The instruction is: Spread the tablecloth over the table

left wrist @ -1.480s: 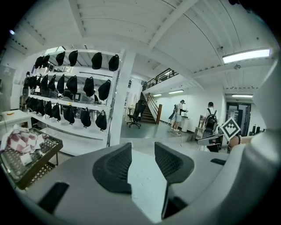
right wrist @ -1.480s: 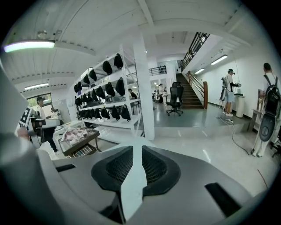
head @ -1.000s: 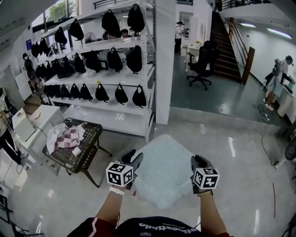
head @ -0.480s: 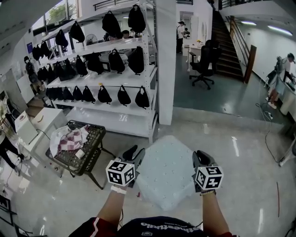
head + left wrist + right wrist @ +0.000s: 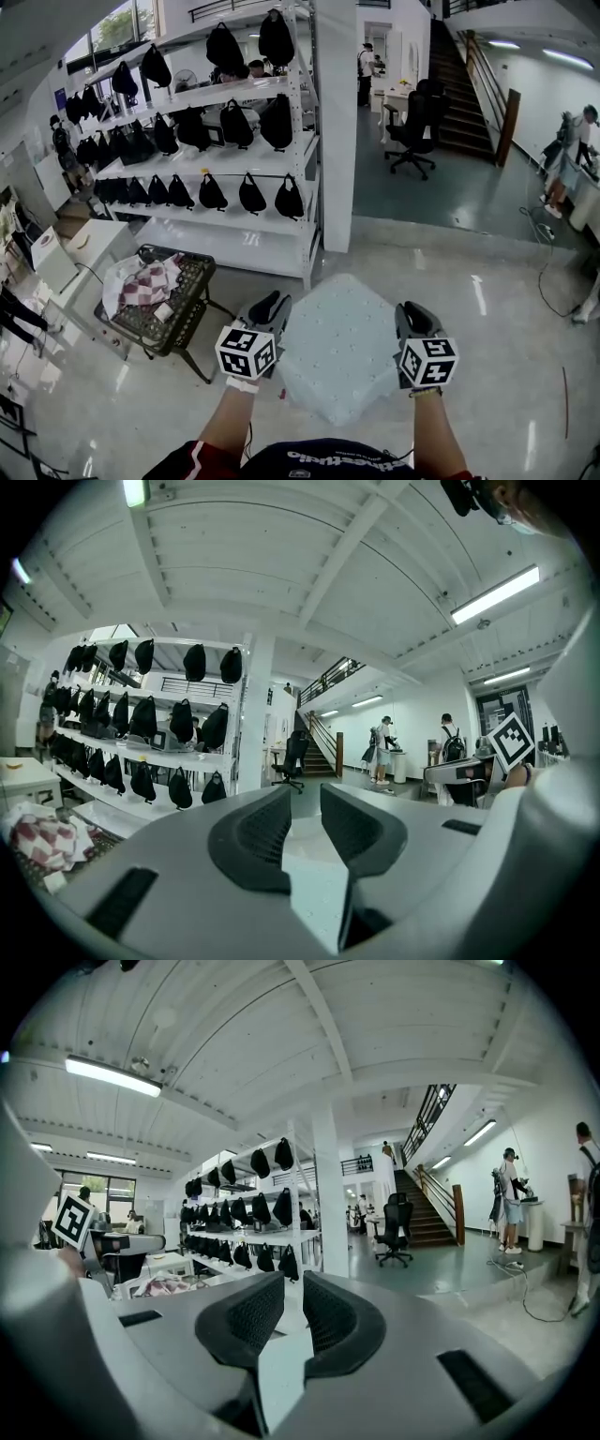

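Left gripper (image 5: 272, 307) fingers (image 5: 255, 834) have narrowed since a second ago around the tablecloth (image 5: 337, 352) edge.
They have just been closing, a gap showing beside the cloth; the right gripper (image 5: 412, 315) fingers pinch the opposite edge. Pale blue, the tablecloth stretches between both grippers above the floor (image 5: 459, 309). Farther left a wire basket (image 5: 178, 314) holds checked fabric (image 5: 148, 281); beyond, shelves (image 5: 225, 223) carry black bags (image 5: 247, 194).

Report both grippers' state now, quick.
Left gripper: tongs apart, have just been closing, tablecloth between them, not clamped yet.
Right gripper: tongs closed on the tablecloth edge.
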`<state>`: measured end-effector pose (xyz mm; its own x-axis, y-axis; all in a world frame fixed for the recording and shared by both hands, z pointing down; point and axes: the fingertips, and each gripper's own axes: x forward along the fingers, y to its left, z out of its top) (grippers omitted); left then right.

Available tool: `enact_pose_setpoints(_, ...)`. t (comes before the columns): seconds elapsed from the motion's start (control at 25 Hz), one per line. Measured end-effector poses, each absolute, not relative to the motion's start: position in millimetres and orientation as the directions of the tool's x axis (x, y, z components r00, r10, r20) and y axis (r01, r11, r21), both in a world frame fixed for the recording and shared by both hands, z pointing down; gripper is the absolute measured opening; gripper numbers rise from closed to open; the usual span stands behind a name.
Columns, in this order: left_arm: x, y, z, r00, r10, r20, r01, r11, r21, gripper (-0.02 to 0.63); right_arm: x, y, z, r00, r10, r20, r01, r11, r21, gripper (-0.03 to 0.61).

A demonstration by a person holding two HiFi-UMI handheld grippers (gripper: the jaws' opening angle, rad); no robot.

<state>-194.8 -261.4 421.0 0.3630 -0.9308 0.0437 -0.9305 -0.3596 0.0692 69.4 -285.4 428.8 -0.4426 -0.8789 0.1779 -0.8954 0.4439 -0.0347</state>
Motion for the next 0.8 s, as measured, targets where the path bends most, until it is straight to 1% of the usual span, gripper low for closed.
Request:
enact_pose_setpoints(0.28,-192.7,-254.5,413.9,0.352,-0.936,0.027,-0.935,-0.350,0.064,0.101,77.4,-279.4,418.4,-0.428,-0.890,0.161,-0.903,0.429,-0.026,0.081)
enact_pose_setpoints(0.8,-191.2,-244.9,408.3,0.340,-0.940,0.003,-0.939,-0.339,0.056,0.032,79.7,-268.5,410.0,-0.422,-0.896,0.141,-0.905,0.424,-0.015,0.078)
